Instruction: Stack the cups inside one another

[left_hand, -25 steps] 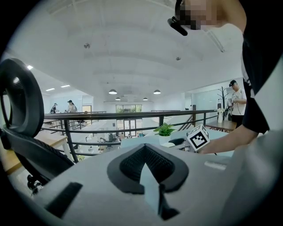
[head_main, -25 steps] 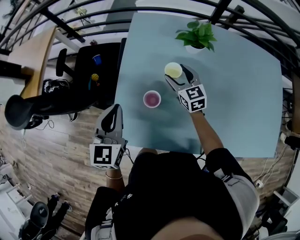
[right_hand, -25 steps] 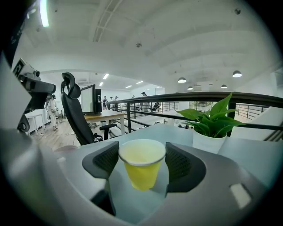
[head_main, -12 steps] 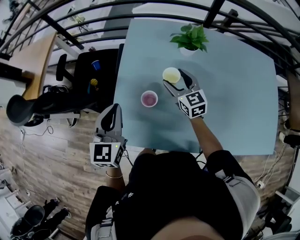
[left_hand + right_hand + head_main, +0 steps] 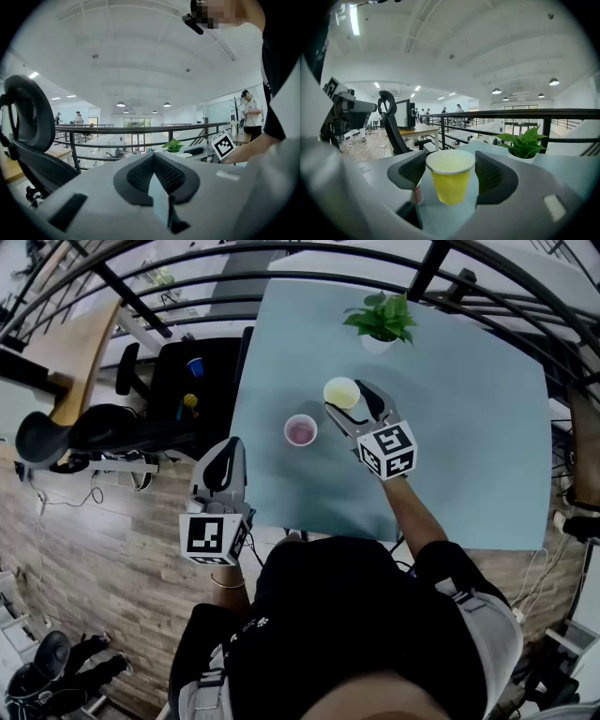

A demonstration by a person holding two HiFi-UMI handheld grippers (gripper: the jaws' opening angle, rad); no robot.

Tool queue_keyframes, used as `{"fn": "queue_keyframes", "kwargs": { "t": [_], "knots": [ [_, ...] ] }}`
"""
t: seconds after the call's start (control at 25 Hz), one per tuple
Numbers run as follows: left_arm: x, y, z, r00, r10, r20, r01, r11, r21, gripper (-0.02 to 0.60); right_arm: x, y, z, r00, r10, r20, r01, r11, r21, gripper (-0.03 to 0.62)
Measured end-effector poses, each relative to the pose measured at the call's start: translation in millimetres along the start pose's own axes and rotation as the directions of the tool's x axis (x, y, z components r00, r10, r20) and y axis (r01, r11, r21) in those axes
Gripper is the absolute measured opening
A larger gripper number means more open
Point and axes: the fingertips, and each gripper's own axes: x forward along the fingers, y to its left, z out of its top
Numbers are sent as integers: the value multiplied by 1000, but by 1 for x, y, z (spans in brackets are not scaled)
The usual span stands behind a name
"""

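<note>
On pale-blue table (image 5: pixel 469 456) | right fingers (image 5: pixel 494 178) pinch yellow cup (image 5: pixel 451 180), seemingly raised | left fingers (image 5: pixel 140 176) pressed together | railing (image 5: pixel 562 113) behind

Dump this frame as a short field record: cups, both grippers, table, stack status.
yellow cup: upright, gripped between the right gripper's fingers
pink cup: upright on the table, alone, left of the yellow cup in the head view
right gripper: shut on the yellow cup
left gripper: fingers together, empty, by the table's left edge
table: light blue, potted plant at the far side
stack: not yet done, cups apart
</note>
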Motion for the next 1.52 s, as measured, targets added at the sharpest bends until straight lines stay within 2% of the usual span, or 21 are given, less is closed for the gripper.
{"fn": "queue_keyframes", "kwargs": {
  "t": [0.76, 1.52],
  "knots": [
    [-30, 5, -6, 998, 58, 12, -58, 998, -17, -8, 4, 58, 18, 989, 147, 35, -147, 989, -6, 328],
    [-49, 13, -9, 995, 97, 17, -97, 995, -19, -8, 20, 101, -10, 971, 241, -13, -241, 971, 10, 330]
  ]
}}
